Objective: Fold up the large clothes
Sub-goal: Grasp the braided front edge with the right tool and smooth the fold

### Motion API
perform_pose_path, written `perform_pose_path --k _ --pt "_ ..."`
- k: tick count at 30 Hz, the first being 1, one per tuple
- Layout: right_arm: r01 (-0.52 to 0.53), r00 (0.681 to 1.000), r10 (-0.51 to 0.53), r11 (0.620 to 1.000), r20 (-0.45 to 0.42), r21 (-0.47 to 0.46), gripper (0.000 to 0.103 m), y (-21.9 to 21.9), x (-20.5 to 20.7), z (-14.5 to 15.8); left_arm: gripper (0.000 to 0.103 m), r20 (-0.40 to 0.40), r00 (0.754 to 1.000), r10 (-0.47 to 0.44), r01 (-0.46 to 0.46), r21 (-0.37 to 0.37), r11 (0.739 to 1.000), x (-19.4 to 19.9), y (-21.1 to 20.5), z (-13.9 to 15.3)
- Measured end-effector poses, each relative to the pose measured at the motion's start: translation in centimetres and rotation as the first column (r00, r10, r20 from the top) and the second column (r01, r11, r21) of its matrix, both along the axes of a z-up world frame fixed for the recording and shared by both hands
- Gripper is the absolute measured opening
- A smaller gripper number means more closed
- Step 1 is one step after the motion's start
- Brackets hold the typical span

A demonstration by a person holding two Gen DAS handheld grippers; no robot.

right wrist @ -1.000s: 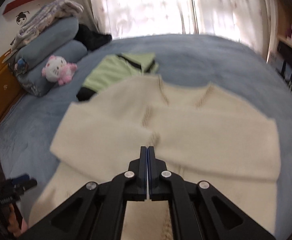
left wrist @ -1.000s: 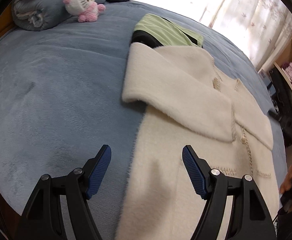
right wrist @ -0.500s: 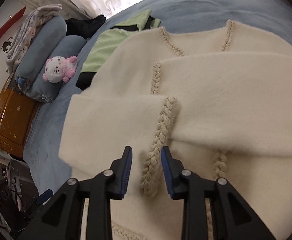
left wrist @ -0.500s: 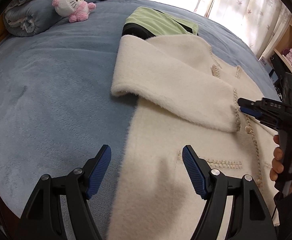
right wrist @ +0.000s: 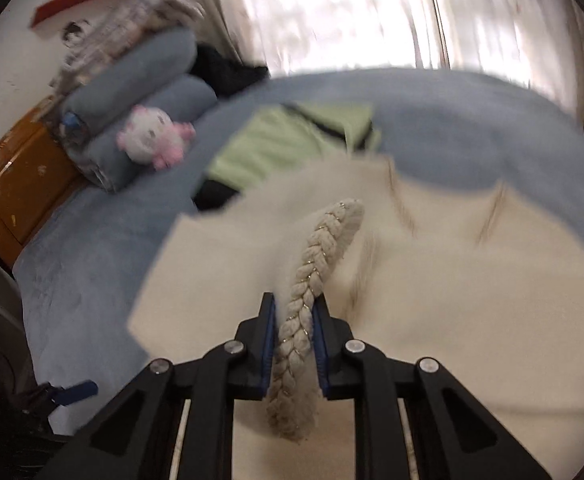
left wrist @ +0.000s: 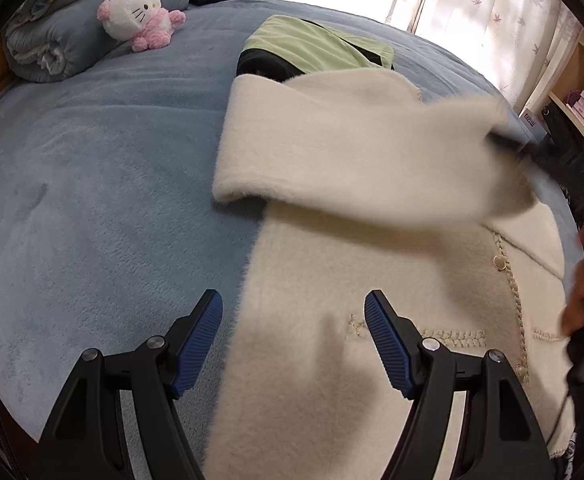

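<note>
Pinching braided cream cuff trim (right wrist: 312, 292) of fluffy cream coat (left wrist: 352, 280): right gripper (right wrist: 294, 320), jaws just narrowed | left gripper (left wrist: 294, 320): wide apart, empty, above coat edge | coat spread on blue-grey bed blanket (left wrist: 91, 200)

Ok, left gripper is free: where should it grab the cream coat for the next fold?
Probably the coat's near side edge, lying flat on the blue blanket between the open left gripper's fingers. Come straight down, one finger sliding under the edge. The right gripper, just closing, already pinches the braided cuff.
</note>
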State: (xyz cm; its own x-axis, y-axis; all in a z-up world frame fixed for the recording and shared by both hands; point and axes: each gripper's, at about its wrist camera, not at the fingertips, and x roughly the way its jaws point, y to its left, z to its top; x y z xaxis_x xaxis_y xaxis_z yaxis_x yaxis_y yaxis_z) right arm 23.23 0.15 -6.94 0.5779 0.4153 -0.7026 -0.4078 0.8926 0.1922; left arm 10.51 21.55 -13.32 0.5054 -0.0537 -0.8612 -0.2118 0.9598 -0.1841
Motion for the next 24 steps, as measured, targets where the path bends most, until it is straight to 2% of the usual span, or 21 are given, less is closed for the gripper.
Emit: perform_pose_path --k 2,5,7,9,14,16,18,20,22,24 --pt "0.016 0.994 -0.017 1.0 0.105 0.012 0.016 -0.8 -0.6 3.3 0.072 0.008 1.0 -0.001 0.001 0.0 1.0 0.2 -0.1 0.2" --pt "0.057 0.979 -0.053 0.998 0.199 -0.012 0.016 -2.3 -0.5 5.7 0.072 0.021 1.0 -0.008 0.008 0.008 1.0 0.7 -0.3 0.6" --pt "0.097 0.969 -0.085 0.994 0.232 -0.042 0.016 -3.6 -0.1 6.2 0.072 0.03 0.999 -0.018 0.017 0.021 1.0 1.1 -0.4 0.9" --pt "0.138 0.965 -0.122 0.989 0.231 -0.056 0.016 -5.1 0.5 5.9 0.072 0.041 0.999 -0.025 0.023 0.045 0.999 1.8 -0.4 1.4" --pt "0.237 0.966 -0.22 0.963 0.137 -0.127 0.017 -9.0 2.3 2.1 0.072 0.067 0.996 -0.052 0.047 0.076 0.996 5.1 -0.3 2.7" --pt "0.247 0.969 -0.246 0.949 0.032 -0.197 0.018 -10.4 3.6 -1.2 0.072 0.063 0.996 -0.063 0.058 0.081 0.995 6.9 0.1 2.9" --pt "0.253 0.959 -0.274 0.941 -0.068 -0.227 0.02 -12.3 4.5 -3.9 0.072 0.047 0.995 -0.088 0.086 0.056 0.995 9.2 0.3 2.9" --pt "0.276 0.944 -0.301 0.945 -0.135 -0.178 0.027 -14.6 4.6 -5.3 0.072 0.031 0.994 -0.108 0.106 0.057 0.993 11.6 0.5 2.5" --pt "0.293 0.932 -0.298 0.954 -0.207 -0.054 0.038 -17.0 4.8 -5.7 0.072 0.005 0.992 -0.126 0.126 0.066 0.99 13.6 0.5 1.9" --pt "0.308 0.926 -0.292 0.951 -0.24 0.031 0.059 -18.9 4.8 -5.8 0.072 -0.023 0.989 -0.148 0.148 0.042 0.988 16.1 1.0 0.8"
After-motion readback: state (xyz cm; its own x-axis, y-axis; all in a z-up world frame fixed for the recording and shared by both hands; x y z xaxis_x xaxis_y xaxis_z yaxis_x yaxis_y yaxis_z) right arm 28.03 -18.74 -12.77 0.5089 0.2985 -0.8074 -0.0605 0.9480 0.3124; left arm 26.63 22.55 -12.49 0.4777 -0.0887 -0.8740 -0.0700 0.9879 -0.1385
